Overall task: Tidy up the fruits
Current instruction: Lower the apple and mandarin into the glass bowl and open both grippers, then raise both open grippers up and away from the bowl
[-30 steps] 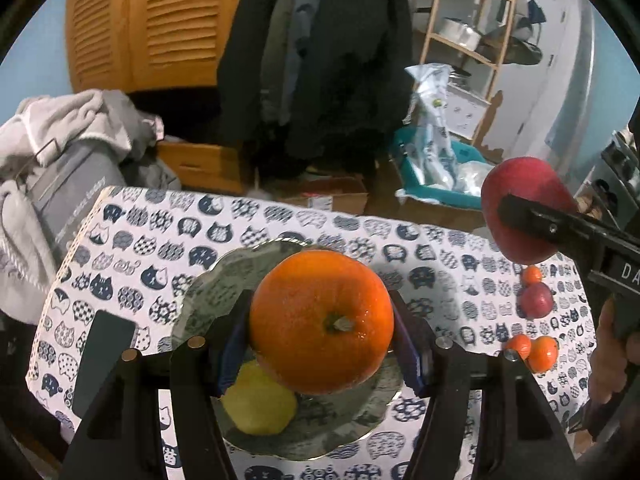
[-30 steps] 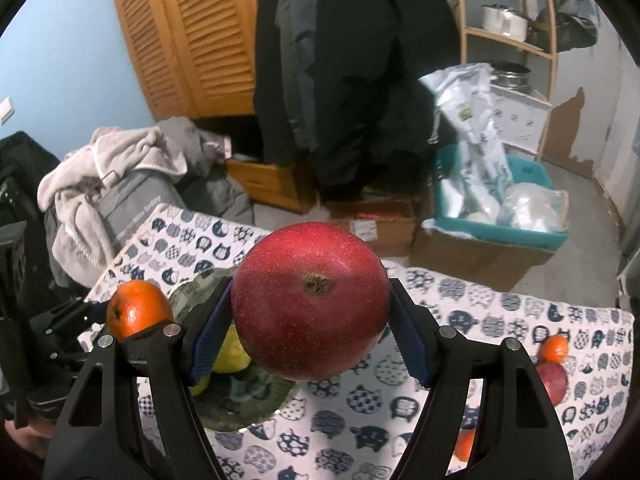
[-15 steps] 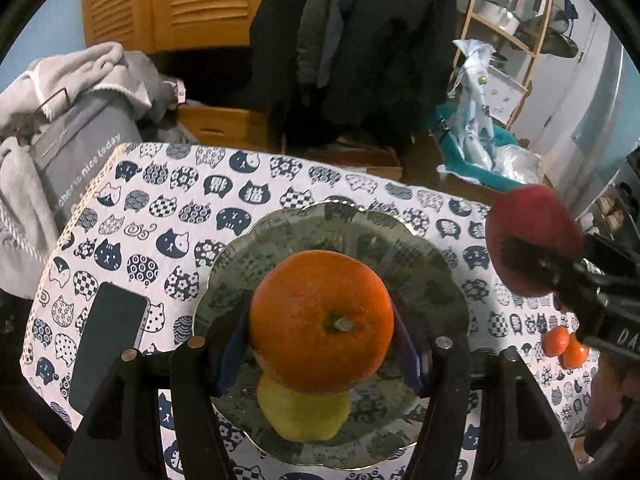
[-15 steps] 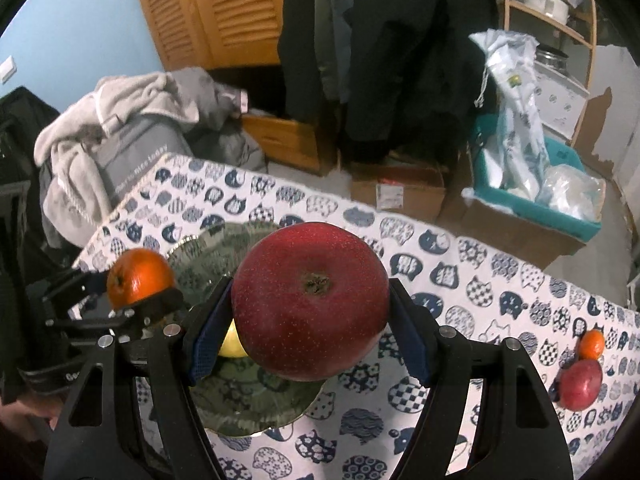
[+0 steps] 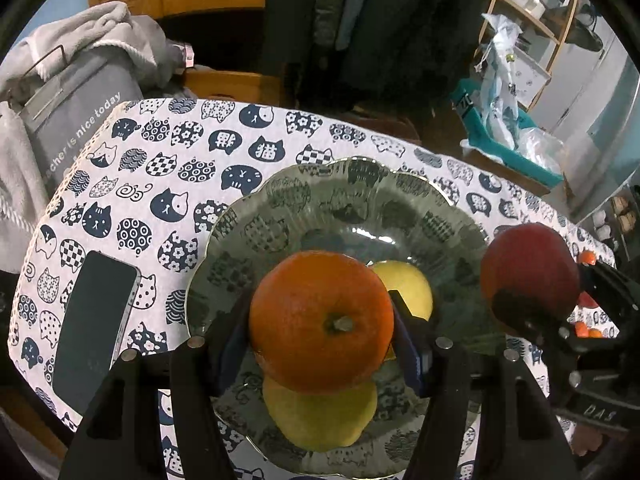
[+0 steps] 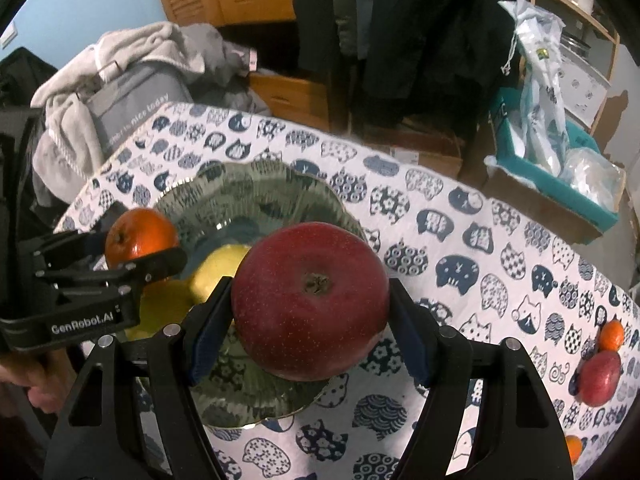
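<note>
While both grippers hang over the table, this is how things stand:

Left gripper [image 5: 322, 344]: its 2 blue-padded fingers [image 5: 406, 344] are clamped on an orange [image 5: 320, 322], stem end facing the camera, held above the near half of the plate [image 5: 240, 216].

Right gripper [image 6: 310, 332]: its fingers [image 6: 412, 340] are pressed against both sides of a red apple [image 6: 310, 300], held over the plate's right rim, calyx toward the camera.

Plate: dark glass with a scalloped edge, the cat print showing through it; it sits on the cloth [image 5: 168, 152] towards the table's left side.

In the plate: 2 yellow fruits [image 5: 316, 416], 1 below the orange at the near rim, the other [image 5: 408, 288] just behind and to the right of it. I cannot tell what kind they are.

Loose fruit: at the far right of the cloth in the right wrist view, a small orange [image 6: 611, 335] touches a second red apple [image 6: 599, 376]; another small orange [image 6: 574, 449] lies nearer the edge, partly cut off.

Phone [image 5: 94, 328]: dark, face up on the cloth, just left of the plate, not touching it.

Hand [image 6: 36, 380]: part of the person's hand shows under the left gripper's body at the left edge of the right wrist view.

Behind the table: a grey bag [image 5: 80, 116] with a pale towel [image 5: 80, 28] draped over it, dark coats [image 5: 380, 20] hanging, a teal bin [image 6: 552, 176] holding plastic bags.
</note>
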Motion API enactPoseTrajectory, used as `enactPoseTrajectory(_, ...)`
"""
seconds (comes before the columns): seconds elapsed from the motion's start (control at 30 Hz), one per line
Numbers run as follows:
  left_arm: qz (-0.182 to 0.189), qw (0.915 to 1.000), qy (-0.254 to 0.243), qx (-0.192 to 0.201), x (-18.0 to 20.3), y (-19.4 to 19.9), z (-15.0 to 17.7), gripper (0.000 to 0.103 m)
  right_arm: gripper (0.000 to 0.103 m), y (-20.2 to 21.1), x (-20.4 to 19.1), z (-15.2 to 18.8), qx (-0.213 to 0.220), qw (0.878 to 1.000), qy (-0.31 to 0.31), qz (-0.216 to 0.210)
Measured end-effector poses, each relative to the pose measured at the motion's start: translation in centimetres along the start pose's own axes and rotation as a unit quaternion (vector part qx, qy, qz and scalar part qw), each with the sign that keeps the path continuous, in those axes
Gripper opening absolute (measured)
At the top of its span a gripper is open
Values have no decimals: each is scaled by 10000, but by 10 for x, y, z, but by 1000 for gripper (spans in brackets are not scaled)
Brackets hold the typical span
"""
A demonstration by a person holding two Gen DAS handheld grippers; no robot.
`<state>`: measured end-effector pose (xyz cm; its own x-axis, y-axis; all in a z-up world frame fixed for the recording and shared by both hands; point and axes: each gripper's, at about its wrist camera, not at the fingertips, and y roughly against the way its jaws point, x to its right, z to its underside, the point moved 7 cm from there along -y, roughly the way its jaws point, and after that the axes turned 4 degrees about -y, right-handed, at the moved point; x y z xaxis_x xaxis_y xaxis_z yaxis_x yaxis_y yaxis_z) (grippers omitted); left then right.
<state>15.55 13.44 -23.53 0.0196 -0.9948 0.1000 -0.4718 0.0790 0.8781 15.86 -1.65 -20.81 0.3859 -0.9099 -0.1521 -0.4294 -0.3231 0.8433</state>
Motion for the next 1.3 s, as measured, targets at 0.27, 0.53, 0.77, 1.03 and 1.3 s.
enactPoseTrajectory(0.27, -25, 9999, -25, -101, 2, -6, 2, 66, 74, -12, -1, 14, -182, 9998, 57, 4)
enactPoseTrajectory(0.53, -162, 9998, -107, 68, 0, 7, -3, 66, 74, -15, -5, 15, -204, 9998, 80, -37)
enactPoseTrajectory(0.77, -247, 9991, -233, 265, 0, 25, -7, 66, 74, -19, -7, 18, -270, 9996, 76, -56)
enactPoseTrajectory(1.03, -236, 9991, -152, 332, -2, 37, -7, 66, 75, -27, -15, 26, -462, 9987, 225, -47)
enactPoseTrajectory(1.3, -220, 9988, -133, 425, 1, 49, -8, 70, 75, -11, -22, 21, -197, 9992, 280, -196)
